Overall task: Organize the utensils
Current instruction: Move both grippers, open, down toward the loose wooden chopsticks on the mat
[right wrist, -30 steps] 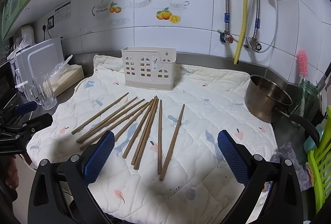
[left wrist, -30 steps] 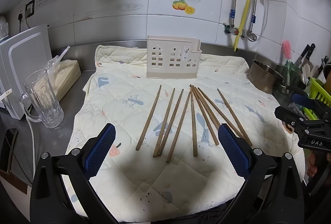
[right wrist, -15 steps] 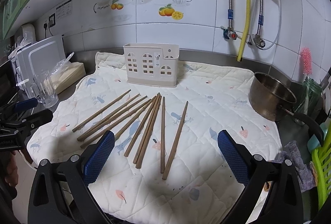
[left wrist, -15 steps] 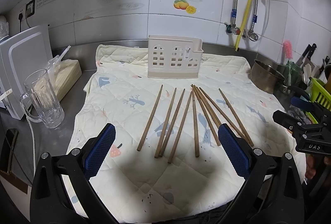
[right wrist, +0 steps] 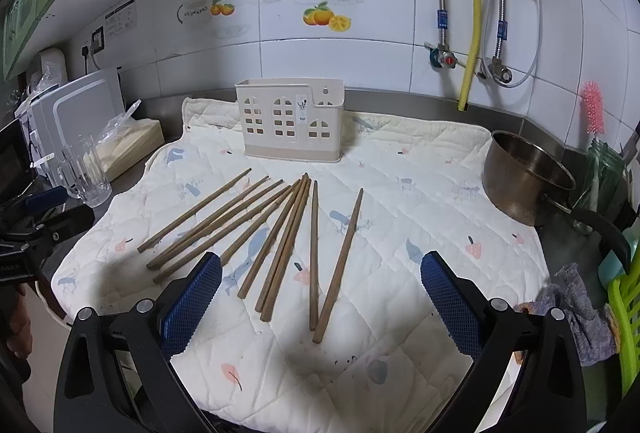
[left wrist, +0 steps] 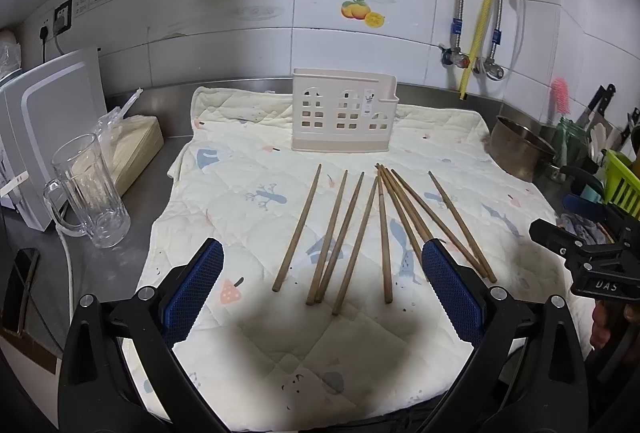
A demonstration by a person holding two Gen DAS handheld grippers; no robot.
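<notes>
Eight wooden chopsticks [left wrist: 380,225] are fanned across the centre of the frame on a quilted cloth [left wrist: 248,209], below an empty slotted holder [left wrist: 344,117]. Both the left gripper [left wrist: 320,289] and the right gripper [right wrist: 320,293] are spread wide, holding nothing. The sticks are judged light, stiff and prone to rolling, best pinched mid-shaft.

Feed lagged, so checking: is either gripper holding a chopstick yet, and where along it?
Nothing held. The left gripper and right gripper are both open above the brown wooden chopsticks lying on the quilted cloth.
</notes>
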